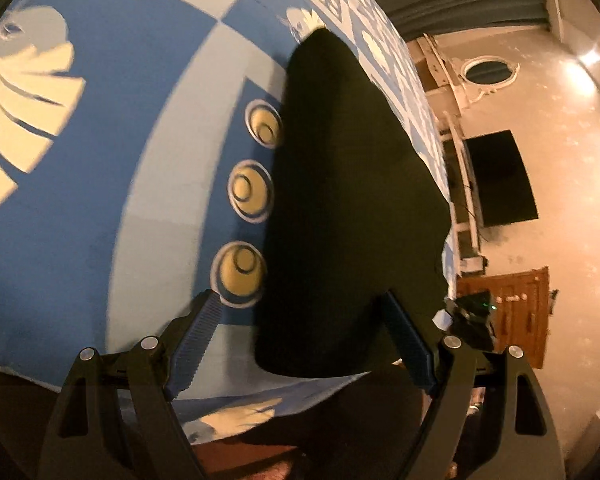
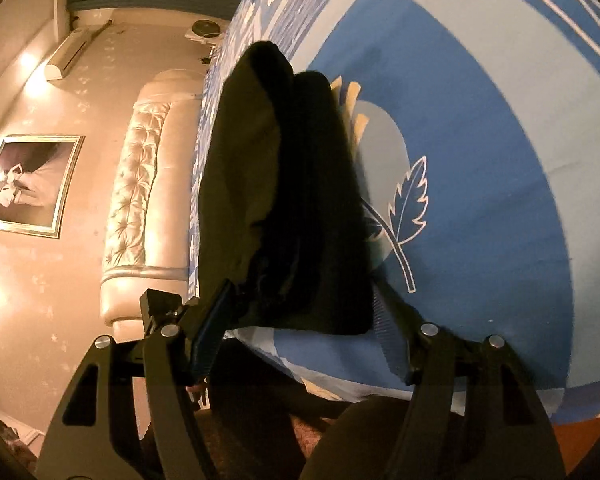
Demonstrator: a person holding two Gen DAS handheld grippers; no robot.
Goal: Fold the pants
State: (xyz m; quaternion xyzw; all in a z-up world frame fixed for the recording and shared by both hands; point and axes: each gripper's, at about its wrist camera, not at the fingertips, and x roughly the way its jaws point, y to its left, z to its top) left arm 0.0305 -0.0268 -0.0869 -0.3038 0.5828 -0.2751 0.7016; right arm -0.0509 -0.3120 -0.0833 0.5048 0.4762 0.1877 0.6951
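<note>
1. Pants (image 1: 352, 208) lie ahead of the wide-open, empty left gripper (image 1: 300, 332), on the blue bedspread (image 1: 140, 160).
2. Right gripper (image 2: 300, 320) likewise gapes empty, its fingers straddling the near edge.
3. Seemingly folded lengthwise; crosswise folds probably remain.

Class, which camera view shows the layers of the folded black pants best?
The right wrist view: the pants show two stacked layers with a visible fold edge on the blue bedsheet. The left wrist view shows the pants only as one flat dark shape, its layers not distinguishable.
</note>
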